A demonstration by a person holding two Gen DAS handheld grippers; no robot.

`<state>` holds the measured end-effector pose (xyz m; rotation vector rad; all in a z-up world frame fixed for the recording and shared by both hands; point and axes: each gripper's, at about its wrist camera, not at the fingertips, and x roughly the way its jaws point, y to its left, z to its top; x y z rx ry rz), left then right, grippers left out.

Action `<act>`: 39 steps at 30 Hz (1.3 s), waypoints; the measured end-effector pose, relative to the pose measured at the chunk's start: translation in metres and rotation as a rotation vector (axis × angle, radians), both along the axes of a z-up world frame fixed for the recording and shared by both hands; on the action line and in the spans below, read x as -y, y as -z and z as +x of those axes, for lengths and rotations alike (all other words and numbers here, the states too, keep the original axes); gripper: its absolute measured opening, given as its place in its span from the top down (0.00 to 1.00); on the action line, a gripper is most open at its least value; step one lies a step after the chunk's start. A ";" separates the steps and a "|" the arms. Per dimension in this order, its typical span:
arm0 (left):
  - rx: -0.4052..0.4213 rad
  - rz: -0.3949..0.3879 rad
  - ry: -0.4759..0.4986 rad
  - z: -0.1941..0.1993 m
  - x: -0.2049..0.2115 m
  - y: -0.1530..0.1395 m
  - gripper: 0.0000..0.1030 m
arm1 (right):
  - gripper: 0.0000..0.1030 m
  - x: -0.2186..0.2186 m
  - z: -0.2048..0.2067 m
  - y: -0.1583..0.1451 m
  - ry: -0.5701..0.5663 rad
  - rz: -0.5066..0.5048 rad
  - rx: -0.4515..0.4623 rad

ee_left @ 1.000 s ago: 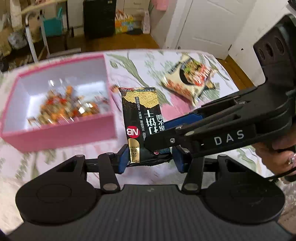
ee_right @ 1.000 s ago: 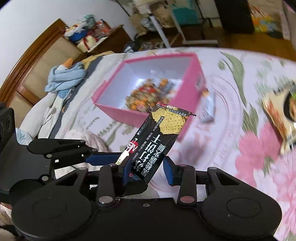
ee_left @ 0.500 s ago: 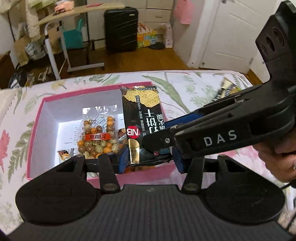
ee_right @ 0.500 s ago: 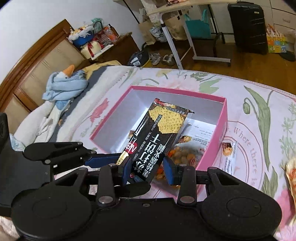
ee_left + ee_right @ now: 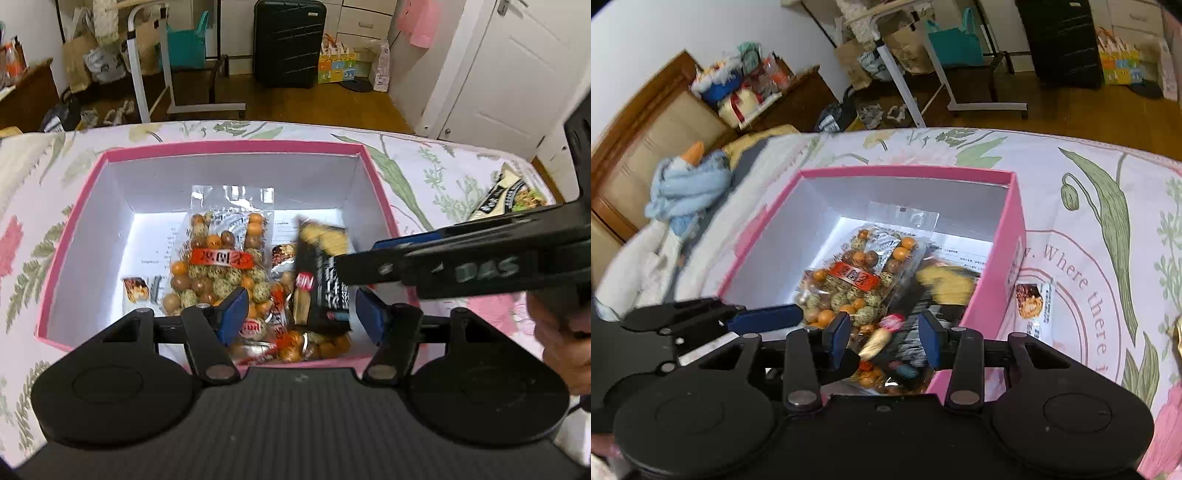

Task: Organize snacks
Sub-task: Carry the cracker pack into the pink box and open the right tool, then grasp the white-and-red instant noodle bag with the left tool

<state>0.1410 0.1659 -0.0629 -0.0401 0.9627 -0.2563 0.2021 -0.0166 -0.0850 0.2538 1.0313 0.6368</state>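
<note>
Both grippers hang over the open pink box (image 5: 373,173), jaws spreading. Left gripper (image 5: 301,314): its blue pads stand well apart, and the black cracker packet (image 5: 325,280) sits between them, nearer the right-hand pad, touching neither as far as the motion blur lets me judge. Right gripper (image 5: 884,338): its pads are also parting, with the same packet (image 5: 923,314) smeared by blur in the gap; no pad seems to press on it. In the left wrist view the right gripper's black finger crosses in from the right, over the packet's right edge, with a hand (image 5: 561,343) behind it.

The packet lies tilted inside the box, toward its right wall, partly on top of a clear bag of round orange and speckled snacks (image 5: 218,266). A small brown-printed sachet (image 5: 135,288) lies on the box floor left of that bag.

Outside the box, on the floral bedspread (image 5: 1108,236), a small wrapped snack (image 5: 1032,306) lies just beside the box's right wall, and a noodle packet (image 5: 506,199) lies farther right. A pale blue plush toy (image 5: 687,188) rests near the wooden headboard.
</note>
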 end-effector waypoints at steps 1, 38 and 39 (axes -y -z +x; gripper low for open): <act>0.003 0.001 0.002 -0.003 -0.001 -0.003 0.38 | 0.55 0.006 -0.005 -0.006 0.002 0.006 0.012; -0.008 -0.125 0.391 0.056 0.232 0.004 0.39 | 0.37 0.231 -0.108 0.040 0.475 -0.200 0.307; -0.026 -0.142 0.391 0.065 0.239 0.012 0.39 | 0.35 0.234 -0.104 0.046 0.490 -0.207 0.303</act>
